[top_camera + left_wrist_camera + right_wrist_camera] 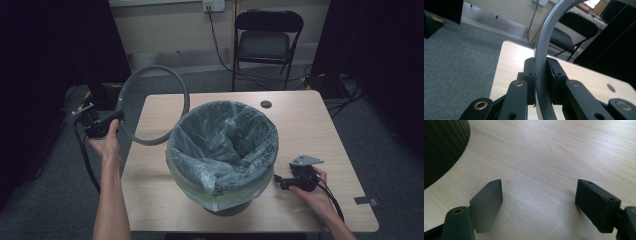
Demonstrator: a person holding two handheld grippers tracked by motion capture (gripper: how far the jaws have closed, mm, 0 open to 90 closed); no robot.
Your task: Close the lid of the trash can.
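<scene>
A grey plastic ring [152,104], the bin's rim hoop, is held up in the air at the table's left edge. My left gripper [116,118] is shut on the ring's lower left part. In the left gripper view the grey ring [543,62] passes upright between both pads [530,72], which press on it. A dark round bin [223,156] lined with a clear plastic bag stands in the middle of the table. My right gripper [278,181] rests low on the table right of the bin, its jaws wide open with bare wood between them [539,195].
The light wooden table [325,130] has a small dark cable hole [266,104] near its far edge. A black folding chair [267,40] stands behind the table by the wall. The bin's ribbed dark wall [441,147] lies close left of my right gripper.
</scene>
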